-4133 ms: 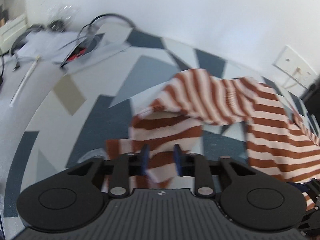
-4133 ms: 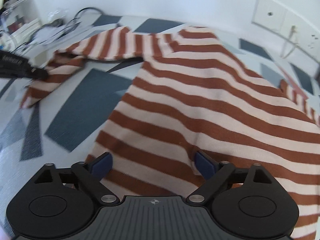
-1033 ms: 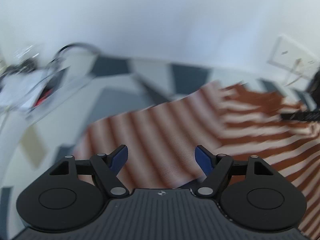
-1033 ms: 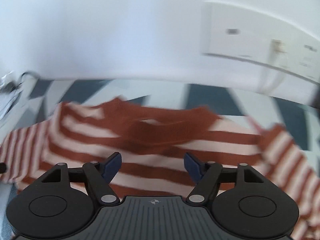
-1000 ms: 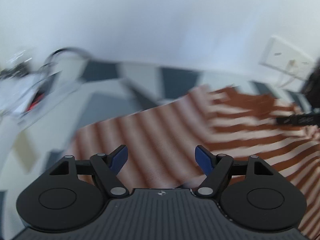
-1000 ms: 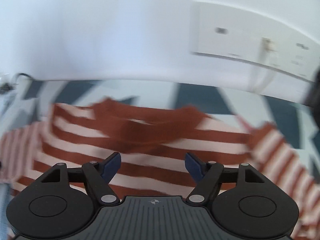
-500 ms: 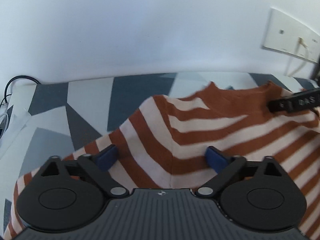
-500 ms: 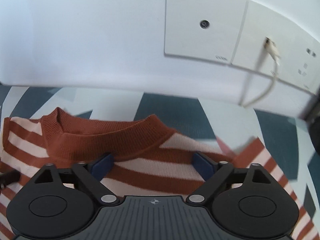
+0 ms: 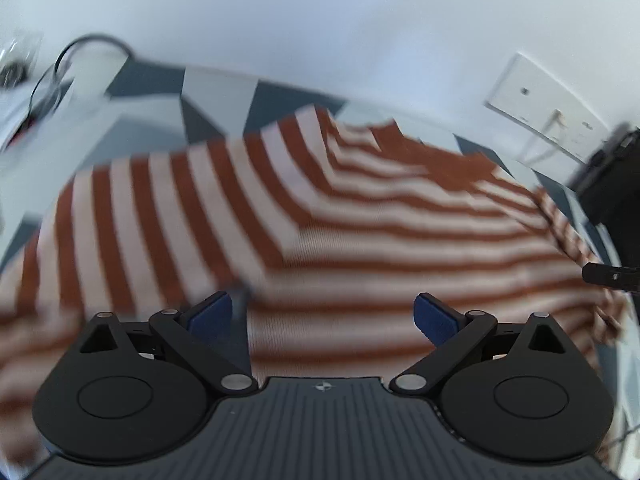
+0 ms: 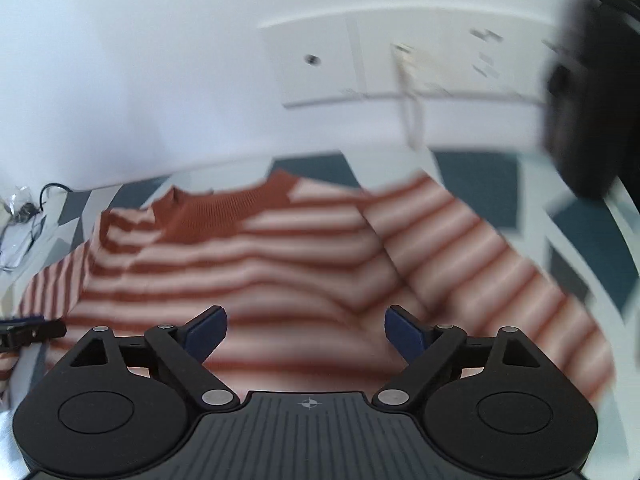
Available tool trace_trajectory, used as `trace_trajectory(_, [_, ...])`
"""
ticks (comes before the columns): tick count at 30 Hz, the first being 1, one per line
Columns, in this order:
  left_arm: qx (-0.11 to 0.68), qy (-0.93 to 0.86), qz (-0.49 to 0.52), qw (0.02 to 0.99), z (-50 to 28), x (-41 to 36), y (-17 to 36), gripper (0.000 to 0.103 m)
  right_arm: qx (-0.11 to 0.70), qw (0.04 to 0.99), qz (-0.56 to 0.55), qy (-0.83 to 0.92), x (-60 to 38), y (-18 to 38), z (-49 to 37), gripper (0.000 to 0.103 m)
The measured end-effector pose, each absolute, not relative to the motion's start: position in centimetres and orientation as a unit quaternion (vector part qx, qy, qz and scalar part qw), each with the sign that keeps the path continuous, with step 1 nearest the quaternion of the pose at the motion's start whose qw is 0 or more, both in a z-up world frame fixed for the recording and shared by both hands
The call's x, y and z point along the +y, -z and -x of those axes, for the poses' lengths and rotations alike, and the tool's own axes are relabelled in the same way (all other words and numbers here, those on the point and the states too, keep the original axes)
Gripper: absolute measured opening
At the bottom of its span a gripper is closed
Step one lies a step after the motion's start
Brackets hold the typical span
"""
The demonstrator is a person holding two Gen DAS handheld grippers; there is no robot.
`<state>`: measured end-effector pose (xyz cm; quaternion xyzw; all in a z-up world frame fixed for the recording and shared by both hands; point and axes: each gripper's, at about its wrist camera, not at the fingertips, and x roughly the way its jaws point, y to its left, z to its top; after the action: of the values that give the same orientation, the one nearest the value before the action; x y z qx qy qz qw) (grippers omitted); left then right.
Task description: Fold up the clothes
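Observation:
A rust-and-cream striped sweater [image 9: 360, 224] lies spread on a table covered with a grey, blue and white geometric cloth [image 9: 216, 92]. Its rust collar [image 10: 224, 208] points toward the wall, with sleeves out to both sides. My left gripper [image 9: 323, 314] is open and empty above the sweater's left body. My right gripper [image 10: 306, 326] is open and empty above the chest area, below the collar. The right gripper's tip shows at the right edge of the left wrist view [image 9: 608, 274]. Both views are blurred.
A white wall with a socket panel [image 10: 360, 64] and a plugged cable stands right behind the table. Cables and small clutter [image 9: 60, 64] lie at the table's far left. A dark object [image 10: 588, 80] stands at the right.
Both grippers have pulled back from the collar end toward me, so more of the sweater shows. Both stay open. Earlier the left gripper let go of the sleeve it had held.

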<state>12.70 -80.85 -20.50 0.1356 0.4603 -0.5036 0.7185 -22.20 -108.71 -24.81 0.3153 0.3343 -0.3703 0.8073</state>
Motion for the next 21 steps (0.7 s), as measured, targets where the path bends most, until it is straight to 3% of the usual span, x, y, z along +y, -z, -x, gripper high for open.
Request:
trace_trajectory(5, [0.462, 0.513, -0.181, 0.7, -10.4, -75.4, 19.8, 0.095, 0.344, 0.795, -0.319, 0.385, -103.8, 24.5, 27.0, 0.078])
trace_trajectory(11, [0.516, 0.491, -0.175, 0.68, -9.3, -69.4, 20.6, 0.084, 0.341, 0.776, -0.334, 0.412, -99.2, 23.9, 32.9, 0.076])
trace_trajectory(13, [0.525, 0.486, -0.183, 0.674, -8.7, -68.1, 20.9, 0.075, 0.339, 0.769, -0.335, 0.426, -97.8, 23.4, 34.7, 0.076])
trace_trajectory(21, [0.458, 0.537, -0.244, 0.665, -5.0, -63.2, 20.9, 0.066, 0.361, 0.738, -0.326, 0.468, -91.1, 23.2, 39.4, 0.076])
